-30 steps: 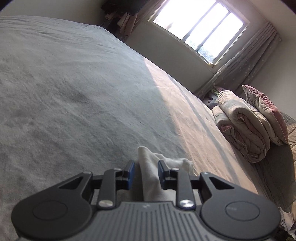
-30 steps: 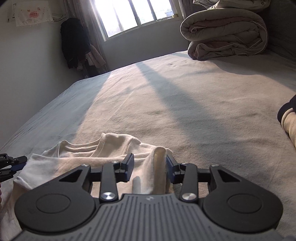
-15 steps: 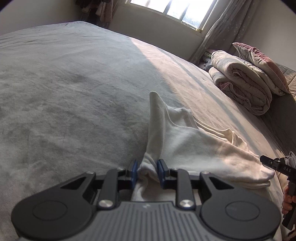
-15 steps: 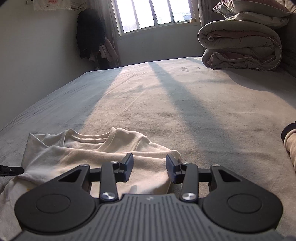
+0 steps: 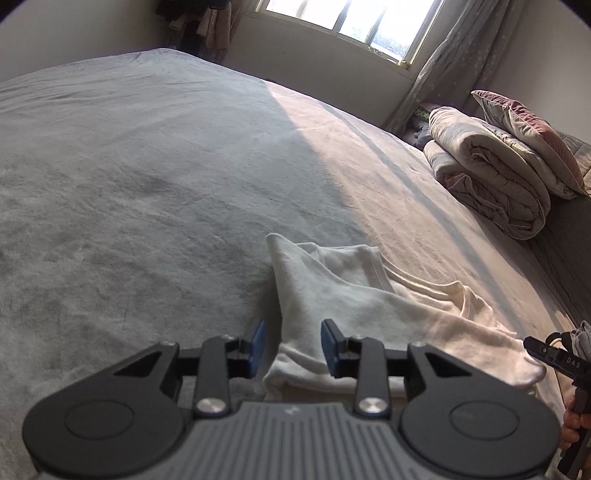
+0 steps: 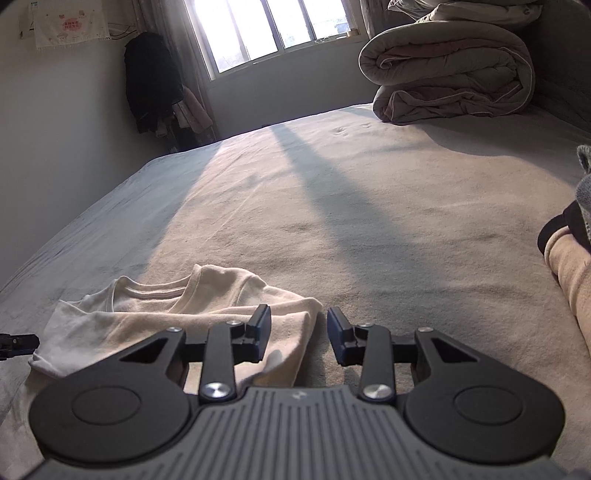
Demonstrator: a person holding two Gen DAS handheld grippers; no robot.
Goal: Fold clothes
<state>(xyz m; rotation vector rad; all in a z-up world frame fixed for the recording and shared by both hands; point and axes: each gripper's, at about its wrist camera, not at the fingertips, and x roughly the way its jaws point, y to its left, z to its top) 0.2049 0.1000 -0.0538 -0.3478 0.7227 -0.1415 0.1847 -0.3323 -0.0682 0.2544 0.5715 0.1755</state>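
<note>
Now shirt lies between opening left tongs, pads clear.

The left gripper hovers low over the bed, jaws opening, with the near edge of the shirt lying loose between the pads, not pressed. The cream shirt is spread rightward, neckline up. At the right edge the right gripper shows. A quilt lies rolled under the window
</note>
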